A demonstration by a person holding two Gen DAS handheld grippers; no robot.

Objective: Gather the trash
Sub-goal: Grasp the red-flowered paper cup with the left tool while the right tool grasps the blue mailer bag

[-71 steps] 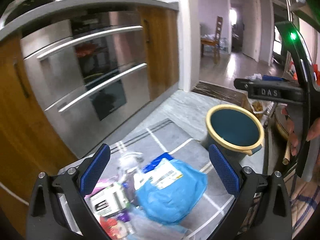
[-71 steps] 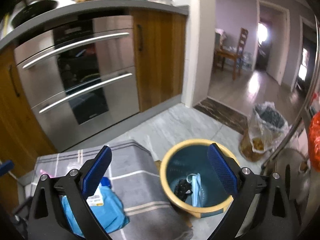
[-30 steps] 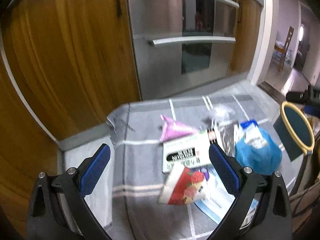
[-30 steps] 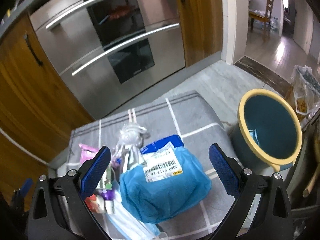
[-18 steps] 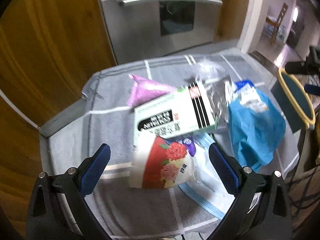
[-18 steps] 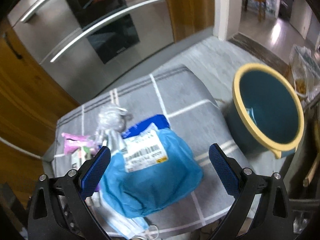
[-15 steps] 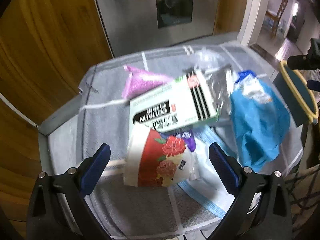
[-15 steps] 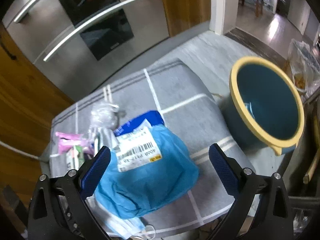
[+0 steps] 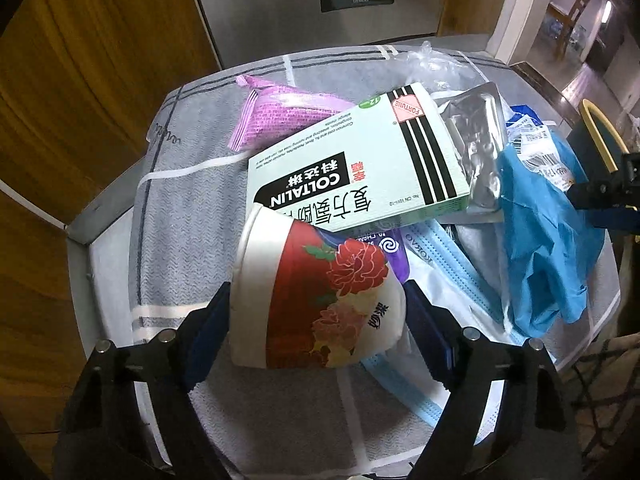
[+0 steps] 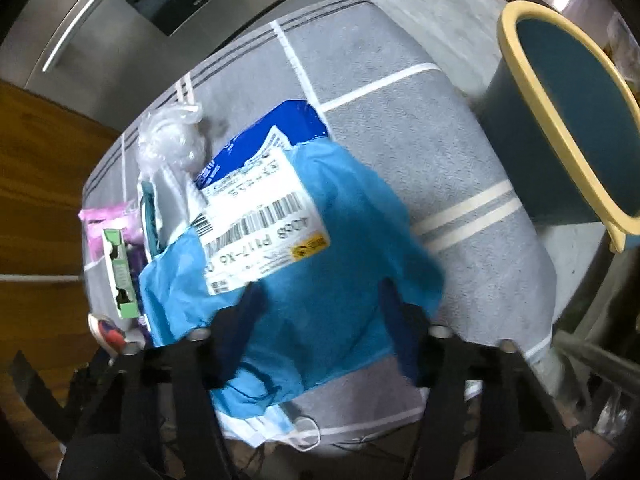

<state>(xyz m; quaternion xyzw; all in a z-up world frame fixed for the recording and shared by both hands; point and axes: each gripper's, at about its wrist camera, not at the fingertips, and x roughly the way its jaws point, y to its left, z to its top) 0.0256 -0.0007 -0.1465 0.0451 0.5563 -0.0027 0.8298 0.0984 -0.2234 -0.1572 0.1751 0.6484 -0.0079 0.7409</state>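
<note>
Both hand-held grippers lowered, paper cup [image 9: 316,300] sideways, mouth pointing left

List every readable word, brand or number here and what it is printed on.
"COLTALIN", "FORTUNE": green medicine box.
"SIEMENS": oven door.
"P117-X6": shipping label on the blue mailer bag; its other print is blurred.
Chinese characters on the paper cup: too unclear to quote.
</note>
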